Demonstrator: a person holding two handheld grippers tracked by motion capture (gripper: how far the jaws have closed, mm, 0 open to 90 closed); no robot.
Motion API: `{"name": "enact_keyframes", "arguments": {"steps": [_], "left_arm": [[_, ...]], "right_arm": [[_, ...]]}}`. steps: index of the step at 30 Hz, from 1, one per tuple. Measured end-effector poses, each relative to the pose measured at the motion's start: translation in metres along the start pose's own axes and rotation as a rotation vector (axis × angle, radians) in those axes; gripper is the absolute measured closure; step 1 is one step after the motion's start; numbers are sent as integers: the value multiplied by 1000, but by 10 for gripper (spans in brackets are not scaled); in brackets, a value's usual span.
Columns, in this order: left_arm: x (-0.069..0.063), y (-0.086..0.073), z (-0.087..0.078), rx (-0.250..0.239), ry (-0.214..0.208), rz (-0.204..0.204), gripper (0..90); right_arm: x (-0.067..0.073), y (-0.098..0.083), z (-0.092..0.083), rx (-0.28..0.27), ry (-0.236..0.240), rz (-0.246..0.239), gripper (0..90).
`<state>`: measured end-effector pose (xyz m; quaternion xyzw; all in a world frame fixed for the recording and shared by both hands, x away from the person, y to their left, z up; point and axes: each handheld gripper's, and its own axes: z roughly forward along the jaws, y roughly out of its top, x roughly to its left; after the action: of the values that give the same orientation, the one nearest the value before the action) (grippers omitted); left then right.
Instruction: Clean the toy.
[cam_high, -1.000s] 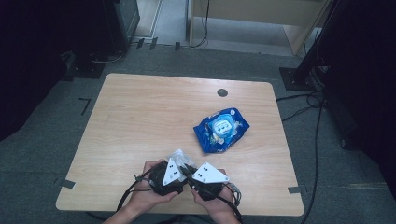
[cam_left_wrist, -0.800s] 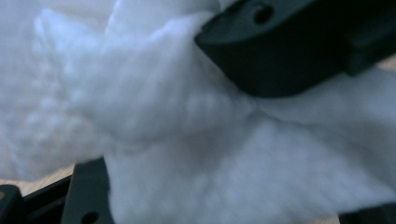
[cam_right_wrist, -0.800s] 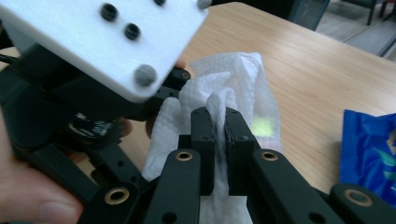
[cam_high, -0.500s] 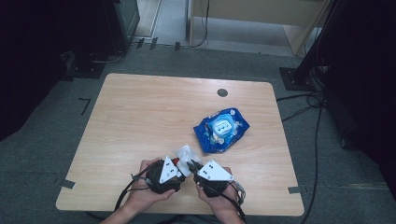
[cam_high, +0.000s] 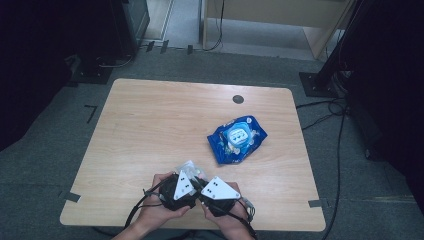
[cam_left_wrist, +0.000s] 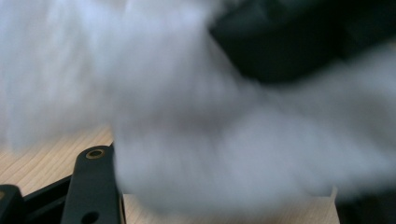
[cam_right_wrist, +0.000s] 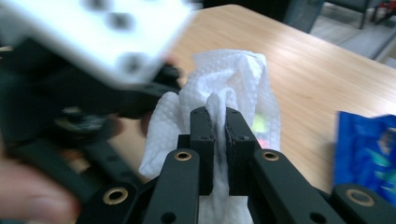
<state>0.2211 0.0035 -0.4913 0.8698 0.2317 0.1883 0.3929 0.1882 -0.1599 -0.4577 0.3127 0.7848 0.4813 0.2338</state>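
A crumpled white wipe (cam_high: 188, 169) is held just above the table's front edge between both grippers. My right gripper (cam_right_wrist: 220, 116) is shut on a fold of the wipe (cam_right_wrist: 233, 74), which bulges above its pads. In the high view my right gripper (cam_high: 202, 184) points left towards my left gripper (cam_high: 192, 177). The left gripper (cam_right_wrist: 161, 86) meets the wipe from the left side. Up close in the left gripper view, the blurred wipe (cam_left_wrist: 196, 140) covers the jaws apart from one black jaw at lower left. A blue wipes packet (cam_high: 237, 139) lies right of centre.
The wooden table (cam_high: 150, 115) has a small dark round cap (cam_high: 238, 99) near its far edge. The blue packet (cam_right_wrist: 369, 149) lies close to the right of my right gripper. Cables trail over the floor to the table's right (cam_high: 325, 115).
Both grippers stay together at the front edge with the wipe between them. The right one drifted slightly right and came back; the wipe shifted a little.
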Motion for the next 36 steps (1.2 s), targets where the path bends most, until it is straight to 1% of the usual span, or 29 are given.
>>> {"name": "enact_keyframes", "arguments": {"steps": [1, 2, 3, 4, 5, 6, 7, 9, 11, 12, 13, 14, 15, 16, 17, 18, 19, 21, 22, 23, 24, 25, 26, 28, 29, 30, 33, 34, 36], "left_arm": [[0, 0, 0, 0, 0, 0, 343], [1, 0, 0, -2, 0, -10, 343], [3, 0, -1, -4, -1, -21, 343], [5, -1, -2, -4, -1, -28, 343], [9, -1, -4, -21, -2, -49, 343], [11, -1, -5, -28, -5, -60, 343], [14, 0, -8, -40, -2, -70, 343], [19, -1, -12, -59, -1, -79, 342], [23, -4, -13, -74, -12, -97, 343], [25, -5, -13, -76, -11, -101, 342], [27, -5, -13, -79, -13, -110, 342], [27, -5, -13, -79, -13, -110, 342], [30, -7, -13, -86, -18, -129, 342], [32, -7, -13, -86, -18, -134, 342], [33, -7, -14, -89, -18, -141, 342], [34, -8, -14, -89, -17, -143, 342], [35, -8, -14, -90, -19, -147, 342], [34, -9, -13, -89, -28, -142, 342], [34, -9, -12, -91, -34, -135, 342], [32, -9, -12, -94, -44, -124, 342], [30, -9, -11, -100, -51, -114, 342], [30, -9, -11, -100, -51, -114, 342], [25, -8, -11, -106, -62, -90, 342], [21, -7, -10, -109, -68, -72, 342], [21, -7, -10, -109, -68, -72, 341], [19, -6, -9, -111, -74, -63, 341], [17, -6, -9, -113, -79, -52, 342], [16, -6, -9, -114, -79, -47, 341], [16, -6, -10, -115, -82, -47, 341]], "right_arm": [[0, 0, 0, 0, 0, 0, 852], [-4, 0, 0, -6, -14, 9, 852], [-10, -1, -2, -11, -40, 20, 853], [-17, -3, -3, -11, -62, 20, 854], [-31, -7, -4, 6, -115, 35, 855], [-37, -10, -5, 22, -134, 48, 855], [-43, -14, -6, 31, -153, 65, 855], [-64, -26, -9, 59, -208, 112, 855], [-80, -36, -14, 81, -233, 170, 851], [-86, -40, -16, 92, -239, 191, 843], [-90, -43, -17, 106, -239, 208, 822], [-93, -45, -17, 121, -242, 215, 770], [-94, -47, -18, 125, -255, 216, 707], [-94, -48, -18, 123, -267, 221, 645], [-93, -48, -20, 113, -271, 226, 611], [-92, -47, -22, 92, -257, 234, 593], [-90, -44, -24, 65, -232, 237, 585], [-83, -36, -27, 8, -153, 268, 579], [-79, -32, -28, -18, -113, 279, 602], [-75, -29, -29, -36, -88, 278, 639], [-68, -24, -29, -55, -64, 265, 698], [-68, -24, -29, -55, -64, 265, 698], [-60, -19, -26, -71, -44, 247, 777], [-56, -16, -21, -75, 7, 264, 813], [-56, -16, -21, -75, 7, 264, 813], [-52, -15, -13, -61, 47, 277, 827], [-46, -15, -7, -58, 70, 266, 845], [-44, -15, -6, -57, 67, 256, 861], [-43, -14, -6, -66, 75, 258, 892]]}}
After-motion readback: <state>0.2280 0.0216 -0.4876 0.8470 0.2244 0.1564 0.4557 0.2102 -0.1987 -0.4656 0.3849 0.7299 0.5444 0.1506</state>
